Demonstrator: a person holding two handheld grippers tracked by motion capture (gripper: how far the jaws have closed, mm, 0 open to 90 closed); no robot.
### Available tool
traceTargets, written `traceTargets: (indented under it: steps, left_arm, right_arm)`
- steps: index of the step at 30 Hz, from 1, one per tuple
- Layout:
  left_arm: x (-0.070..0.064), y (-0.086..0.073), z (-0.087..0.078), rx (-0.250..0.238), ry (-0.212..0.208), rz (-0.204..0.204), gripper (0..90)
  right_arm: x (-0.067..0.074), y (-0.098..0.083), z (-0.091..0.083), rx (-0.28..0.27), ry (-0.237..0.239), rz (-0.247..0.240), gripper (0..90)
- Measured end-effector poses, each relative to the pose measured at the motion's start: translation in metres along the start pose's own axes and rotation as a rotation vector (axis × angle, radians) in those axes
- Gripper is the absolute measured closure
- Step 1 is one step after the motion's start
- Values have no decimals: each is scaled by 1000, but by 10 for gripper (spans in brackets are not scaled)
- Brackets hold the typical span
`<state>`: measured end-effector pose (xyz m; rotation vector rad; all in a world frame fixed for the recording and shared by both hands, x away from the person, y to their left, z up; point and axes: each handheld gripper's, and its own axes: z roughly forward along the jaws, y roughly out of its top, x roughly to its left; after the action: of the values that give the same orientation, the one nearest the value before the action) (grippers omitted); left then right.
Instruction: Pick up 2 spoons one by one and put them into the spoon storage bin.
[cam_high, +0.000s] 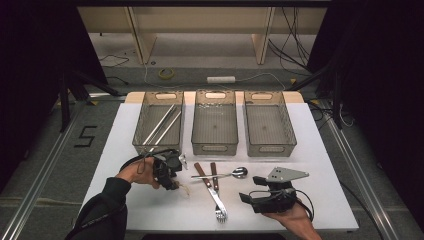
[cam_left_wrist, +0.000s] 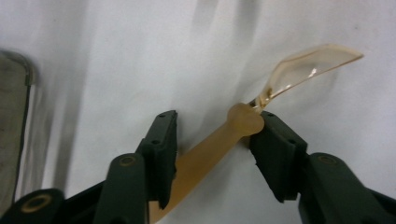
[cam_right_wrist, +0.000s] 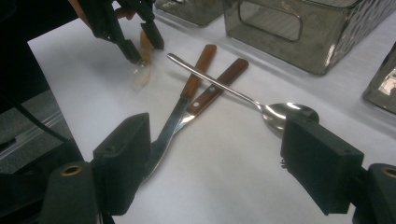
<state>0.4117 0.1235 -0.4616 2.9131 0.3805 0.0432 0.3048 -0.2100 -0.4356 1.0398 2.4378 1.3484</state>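
Left gripper view has the translucent amber plastic spoon (cam_left_wrist: 233, 135) lying aslant between the left gripper (cam_left_wrist: 212, 140) jaws: its handle runs from the lower left past the left pad, its knobbed neck touches the right pad at centre frame, and its bowl lifts toward the upper right over the white table (cam_left_wrist: 140, 56). The jaws stand half spread about it, the left pad beside the handle; whether both pads press cannot be told. High view places this gripper at lower left of centre, just below the left bin (cam_high: 158, 121), which holds metal chopsticks (cam_high: 162, 125); the middle bin (cam_high: 215, 122) and right bin (cam_high: 269, 123) stand beside it. Right of the spoon, well apart, lie two wooden-handled pieces of cutlery (cam_high: 212, 185) with a metal spoon (cam_high: 225, 174) crossed over their handles. Right gripper (cam_high: 247, 197) rests at lower right, its jaws spread wide and holding nothing, aimed at that cutlery.
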Motion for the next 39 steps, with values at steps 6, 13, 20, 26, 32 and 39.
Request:
traceTargets:
  steps: [6,13,20,26,32,39]
  left_arm:
    - [-2,-3,-1,-10,-15,11,662]
    - [-3,-6,-2,-18,-15,4,756]
    - [0,-8,-6,-17,-19,-72,760]
    - [7,-16,-19,-61,-5,-175,760]
    - [11,-17,-31,-145,4,-277,760]
    - [17,-18,-44,-280,-1,-388,760]
  right_arm:
    - [1,0,0,5,0,-6,255]
    - [1,0,0,5,-2,-8,257]
    - [2,1,0,4,0,-6,257]
    - [2,1,1,5,-1,-6,257]
    - [2,2,1,-1,-3,-7,256]
    - [2,1,1,0,-3,-9,256]
